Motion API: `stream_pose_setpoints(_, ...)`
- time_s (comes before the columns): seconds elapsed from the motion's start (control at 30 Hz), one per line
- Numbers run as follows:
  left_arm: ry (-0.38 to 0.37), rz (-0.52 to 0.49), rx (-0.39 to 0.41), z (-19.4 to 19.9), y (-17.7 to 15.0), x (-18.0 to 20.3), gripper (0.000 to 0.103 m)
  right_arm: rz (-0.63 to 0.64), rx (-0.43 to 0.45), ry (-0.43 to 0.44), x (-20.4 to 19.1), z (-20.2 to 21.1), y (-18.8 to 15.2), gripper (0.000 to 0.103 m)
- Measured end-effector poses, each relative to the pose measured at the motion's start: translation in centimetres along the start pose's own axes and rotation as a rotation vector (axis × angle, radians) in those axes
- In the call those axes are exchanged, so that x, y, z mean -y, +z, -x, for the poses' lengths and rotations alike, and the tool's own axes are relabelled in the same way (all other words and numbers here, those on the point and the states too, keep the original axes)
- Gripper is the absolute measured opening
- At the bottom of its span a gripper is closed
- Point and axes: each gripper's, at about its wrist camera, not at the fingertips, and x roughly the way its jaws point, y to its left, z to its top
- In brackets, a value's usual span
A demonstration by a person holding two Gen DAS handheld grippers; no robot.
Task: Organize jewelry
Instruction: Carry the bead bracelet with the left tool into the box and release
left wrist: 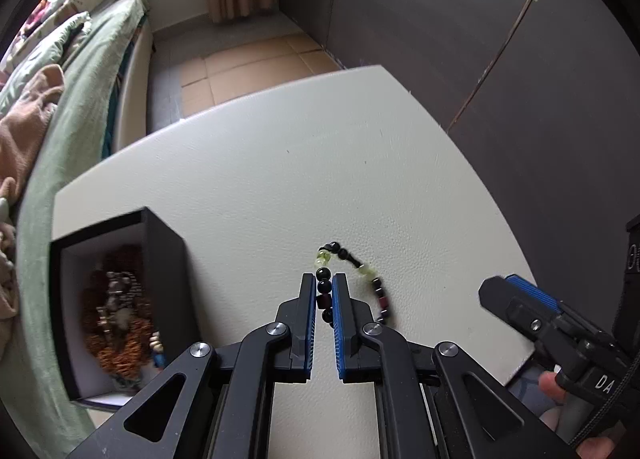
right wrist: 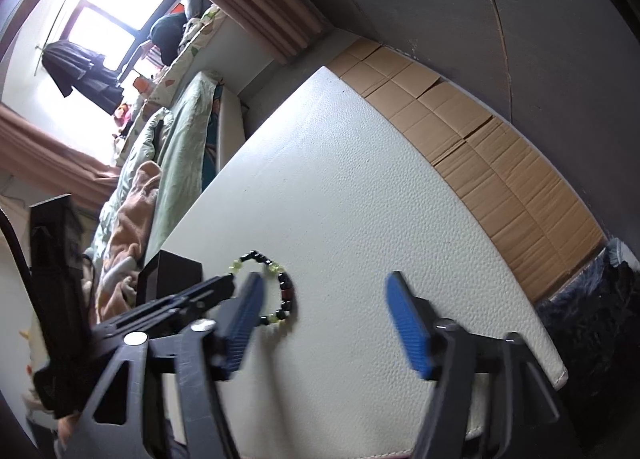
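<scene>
Black, yellow-green and maroon beaded bracelet on white counter: left claw pinches one strand, right claw gapes empty; elastic may slip.

Daylight scene, evenly lit, no hard shadows. Right wrist view: window at 10 o'clock is blown out to pure white, glare washing the wall around it; dark clothes hanging there read as silhouette. White table bright, pebbled texture crisp. Right gripper fingers smeared by motion blur, left finger worst. Left wrist view: dimmer, flatter, sharp at centre; bracelet beads in focus, box contents soft and murky. Both views: strong fisheye bending of straight edges, black vignette in the corners. Grey wall at 1 o'clock dull.
</scene>
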Motion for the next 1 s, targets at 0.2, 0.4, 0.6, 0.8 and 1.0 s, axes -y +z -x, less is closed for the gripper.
stream_pose_setpoints(0.2,0.001,0.018,0.066,4.3,-0.1,-1.4,0.008,0.037,-0.038,0.031,-1.9,0.3,-0.7,0.103)
stream_pose_setpoints(0.4,-0.002,0.044,0.133,8.3,-0.1,-3.7,0.008,0.071,-0.047,-0.010,-4.0,0.9,-1.4,0.103)
stream_pose_setpoints(0.6,0.005,0.056,0.170,10.7,0.2,-5.8,0.008,0.117,-0.057,-0.024,-5.5,1.8,-1.6,0.103)
stream_pose_setpoints(0.8,0.008,0.061,0.185,11.2,0.3,-7.6,0.008,0.152,-0.036,0.009,-7.8,2.8,-1.7,0.103)
stream_pose_setpoints(1.0,0.036,0.088,0.182,10.4,0.7,-9.6,0.008,0.201,-0.035,0.015,-10.1,2.6,-2.2,0.103)
